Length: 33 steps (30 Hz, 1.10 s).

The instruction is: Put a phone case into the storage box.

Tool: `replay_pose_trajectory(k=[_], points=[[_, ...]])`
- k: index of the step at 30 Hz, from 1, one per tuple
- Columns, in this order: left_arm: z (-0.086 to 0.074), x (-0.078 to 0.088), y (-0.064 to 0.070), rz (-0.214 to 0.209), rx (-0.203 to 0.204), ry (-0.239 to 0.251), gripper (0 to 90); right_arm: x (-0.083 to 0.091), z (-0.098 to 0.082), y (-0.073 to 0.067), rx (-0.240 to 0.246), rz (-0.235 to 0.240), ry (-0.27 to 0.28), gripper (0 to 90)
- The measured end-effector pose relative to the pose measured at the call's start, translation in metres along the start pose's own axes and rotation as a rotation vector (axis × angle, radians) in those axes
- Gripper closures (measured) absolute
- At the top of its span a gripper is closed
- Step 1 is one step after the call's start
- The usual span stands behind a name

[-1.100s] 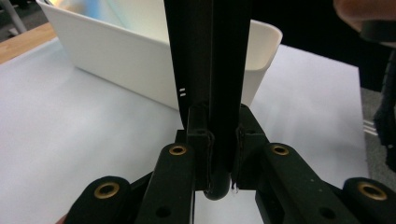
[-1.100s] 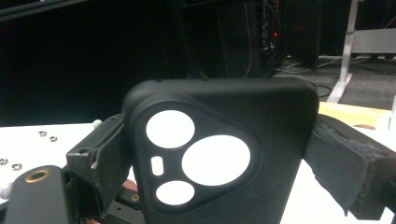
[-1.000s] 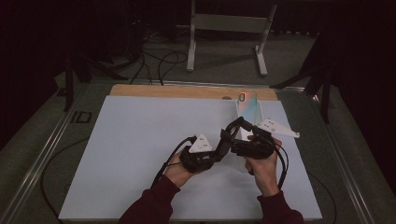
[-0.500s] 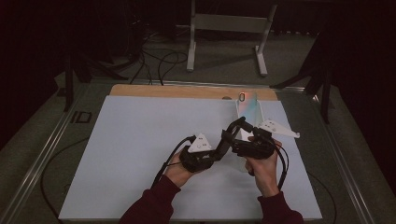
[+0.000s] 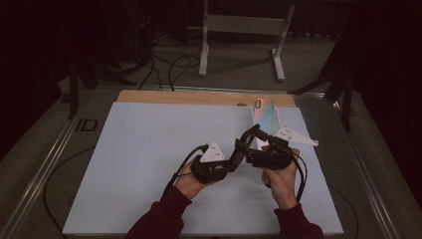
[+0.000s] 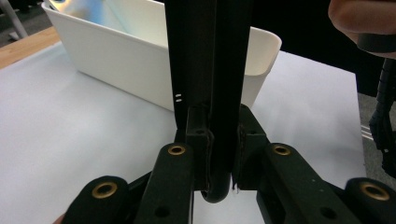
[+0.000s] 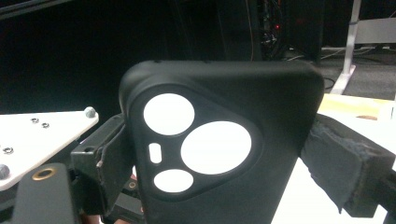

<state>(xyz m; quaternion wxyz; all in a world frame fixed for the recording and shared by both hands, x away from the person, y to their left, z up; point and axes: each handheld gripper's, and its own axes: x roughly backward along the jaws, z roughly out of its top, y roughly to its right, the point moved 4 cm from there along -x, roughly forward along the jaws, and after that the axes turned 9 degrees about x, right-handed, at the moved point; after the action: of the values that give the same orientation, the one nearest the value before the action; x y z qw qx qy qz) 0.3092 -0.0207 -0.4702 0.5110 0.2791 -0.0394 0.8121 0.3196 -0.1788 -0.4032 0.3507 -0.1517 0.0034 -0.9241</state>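
Observation:
A black phone case (image 5: 247,139) with three round camera cut-outs (image 7: 215,147) is held up over the white mat, between both hands. My left gripper (image 6: 217,140) is shut on the case's thin edge, which stands upright between its pads (image 6: 201,140). It sits left of the case in the high view, left gripper (image 5: 234,157). My right gripper (image 7: 219,158) is shut across the case's width, a foam pad (image 7: 334,158) on each side edge. It comes in from the right in the high view, right gripper (image 5: 256,152).
A long white bin (image 5: 263,115) stands just behind the hands near the table's far right edge, with something iridescent inside (image 6: 100,11). The white mat (image 5: 149,164) spreads wide to the left. A wooden strip (image 5: 174,97) runs along the far edge.

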Motion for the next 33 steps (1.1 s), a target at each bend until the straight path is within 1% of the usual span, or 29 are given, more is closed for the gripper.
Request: replay_pose_trajectory(k=[2, 4, 10, 17, 21, 25, 28, 33], points=[[0.0, 0.002, 0.0, -0.001, -0.003, 0.0, 78.3, 0.0, 0.001, 0.0, 0.003, 0.002, -0.001, 14.0], [0.0, 0.005, -0.001, 0.005, -0.005, 0.004, 76.9, 0.0, 0.001, 0.0, 0.012, -0.009, -0.004, 14.1], [0.001, 0.016, -0.005, 0.015, -0.006, 0.013, 71.0, 0.002, 0.004, 0.004, 0.009, -0.023, 0.005, 14.2], [-0.001, 0.026, -0.01, 0.035, 0.001, 0.015, 61.2, 0.002, 0.008, 0.008, 0.021, -0.04, 0.007, 14.1], [-0.002, 0.033, -0.015, 0.052, 0.009, 0.021, 56.8, 0.003, 0.009, 0.01, 0.028, -0.05, 0.007, 14.2], [-0.003, 0.039, -0.021, 0.08, 0.016, 0.022, 50.9, 0.003, 0.011, 0.011, 0.032, -0.055, 0.011, 14.2], [-0.005, 0.044, -0.025, 0.096, 0.025, 0.026, 49.1, 0.003, 0.012, 0.012, 0.043, -0.06, 0.009, 14.2], [-0.006, 0.051, -0.029, 0.11, 0.036, 0.035, 46.9, 0.004, 0.016, 0.014, 0.047, -0.069, 0.017, 14.2]])
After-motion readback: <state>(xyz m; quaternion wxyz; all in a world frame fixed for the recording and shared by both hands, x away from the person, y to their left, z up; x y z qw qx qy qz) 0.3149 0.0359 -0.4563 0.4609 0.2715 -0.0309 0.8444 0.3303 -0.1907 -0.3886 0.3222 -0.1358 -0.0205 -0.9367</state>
